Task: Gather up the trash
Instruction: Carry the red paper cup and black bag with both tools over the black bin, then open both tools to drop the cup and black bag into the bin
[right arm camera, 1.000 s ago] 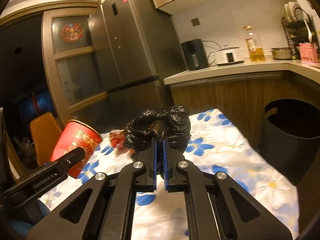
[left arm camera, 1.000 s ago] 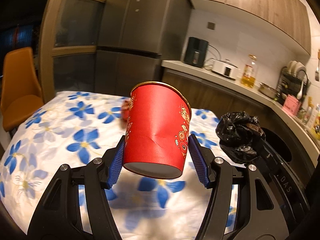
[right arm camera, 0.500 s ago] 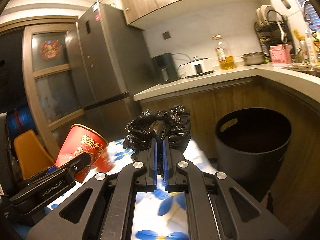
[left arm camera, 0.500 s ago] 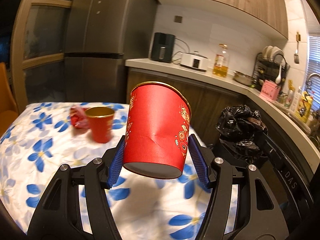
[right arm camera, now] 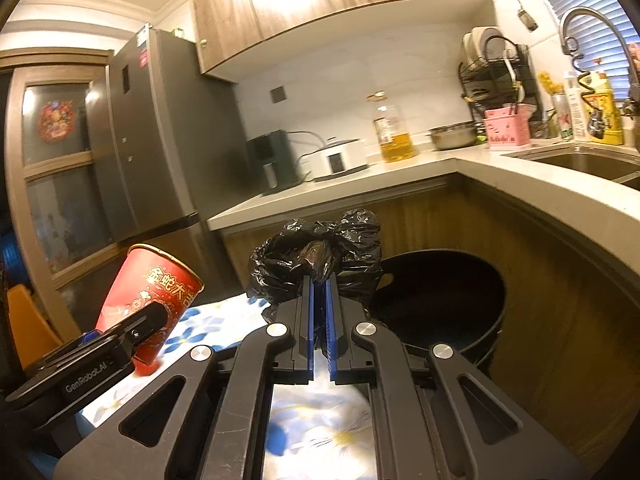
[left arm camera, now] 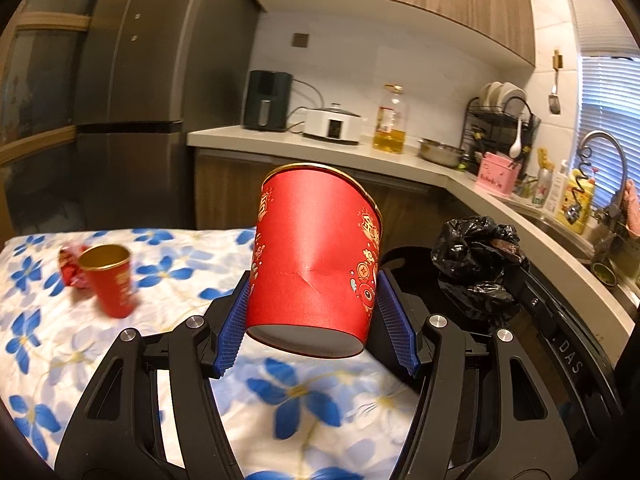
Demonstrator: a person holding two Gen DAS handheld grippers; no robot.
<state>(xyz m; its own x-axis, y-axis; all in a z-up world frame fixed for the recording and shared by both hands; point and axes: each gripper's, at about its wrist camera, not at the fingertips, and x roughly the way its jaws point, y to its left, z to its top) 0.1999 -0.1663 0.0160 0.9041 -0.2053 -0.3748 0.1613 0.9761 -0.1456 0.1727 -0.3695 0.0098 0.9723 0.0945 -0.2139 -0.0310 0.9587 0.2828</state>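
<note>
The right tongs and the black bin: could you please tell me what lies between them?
Only the crumpled black bag, pinched in the right tongs, lies before the black bin; the right wrist view shows it.

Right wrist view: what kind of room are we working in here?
A home kitchen, most likely: a tall fridge, a countertop carrying small appliances and an oil bottle, plus a sink with a faucet beside a dish rack.

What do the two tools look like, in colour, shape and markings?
Both the left tool and the right tool have black skeletal frames with cut-out windows, silver round bolts and blue ribbed pads. Side lettering reads "GenRobot.AI"; no cables or sleeves show.
</note>
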